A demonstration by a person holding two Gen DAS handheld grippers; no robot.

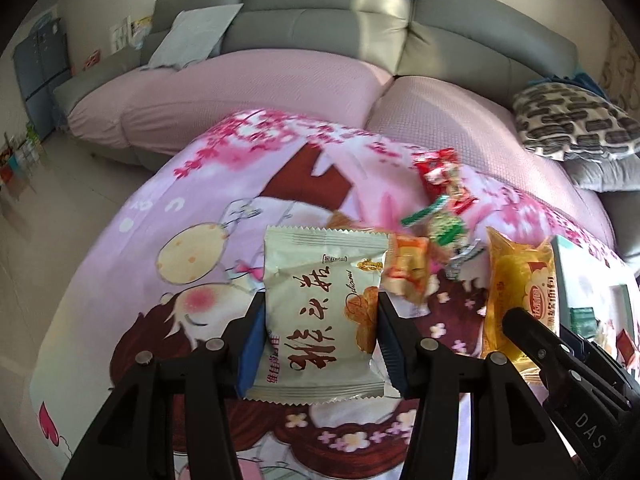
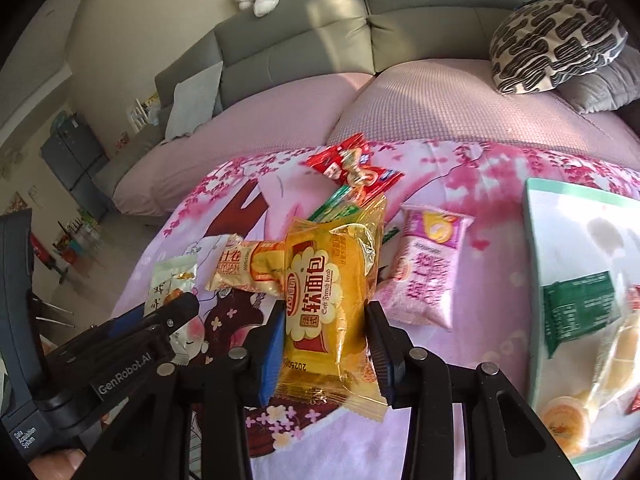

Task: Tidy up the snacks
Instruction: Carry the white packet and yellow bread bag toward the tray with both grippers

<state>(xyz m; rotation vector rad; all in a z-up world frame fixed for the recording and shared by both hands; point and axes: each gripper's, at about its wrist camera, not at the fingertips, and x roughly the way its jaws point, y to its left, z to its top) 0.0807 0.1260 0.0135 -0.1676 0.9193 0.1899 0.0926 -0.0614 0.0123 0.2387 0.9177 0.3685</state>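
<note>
A: Risk first: your yellow crinkly soft-bread packet (image 2: 328,304) is pinched by its slack film, so it could slide out of your right tongs (image 2: 322,344) over the floral pink bench cloth (image 2: 480,184).

B: And the left?

A: Your left tongs (image 1: 318,344) clamp the cream foil pastry packet (image 1: 320,316) across its width, jaws partly closed. Right tongs likewise grip the yellow packet. The pale green tray (image 2: 534,216) sits at three o'clock, and loose snacks lie at twelve; swing wide or you'll knock them.
</note>
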